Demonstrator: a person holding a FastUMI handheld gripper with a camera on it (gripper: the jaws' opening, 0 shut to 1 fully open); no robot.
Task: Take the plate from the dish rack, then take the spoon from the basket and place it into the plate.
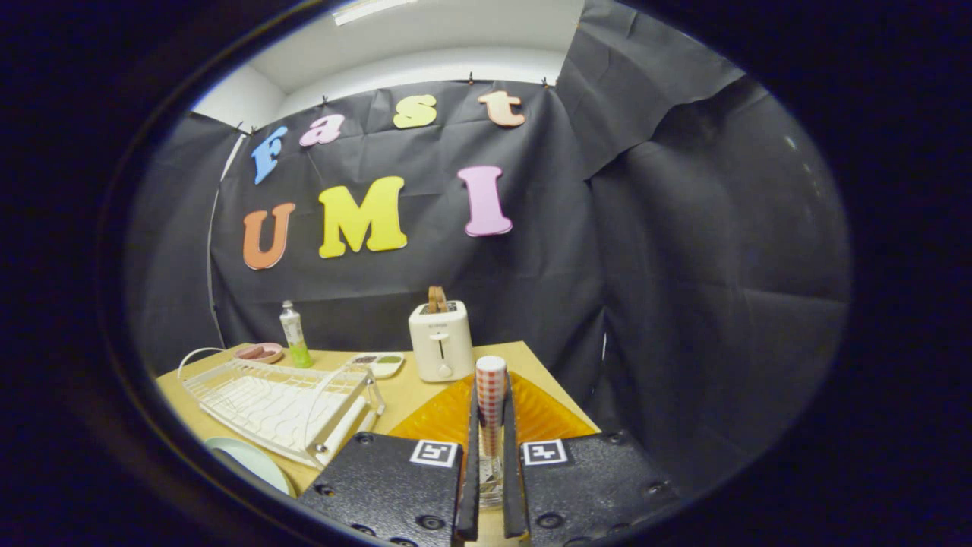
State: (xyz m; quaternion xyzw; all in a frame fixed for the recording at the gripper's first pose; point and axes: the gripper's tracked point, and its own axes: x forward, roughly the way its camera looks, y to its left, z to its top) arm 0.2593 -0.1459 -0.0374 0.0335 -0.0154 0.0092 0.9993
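My gripper [490,414] is shut on a spoon [491,376] with a red-and-white checked handle. The handle stands upright between the fingers and its rounded end pokes out above the fingertips. The spoon's metal end shows low in the gap between the fingers. Just beyond and below the fingers lies the orange ribbed basket [444,418]. To the left of it stands the white wire dish rack [281,406]. A pale green plate [247,460] lies flat on the table in front of the rack, left of my fingers.
A white toaster [440,342] with a slice in it stands behind the basket. Farther left along the back are a small white dish [380,365], a green-bottomed bottle [294,334] and a pink bowl [260,352]. The wooden table [402,395] ends just right of the basket.
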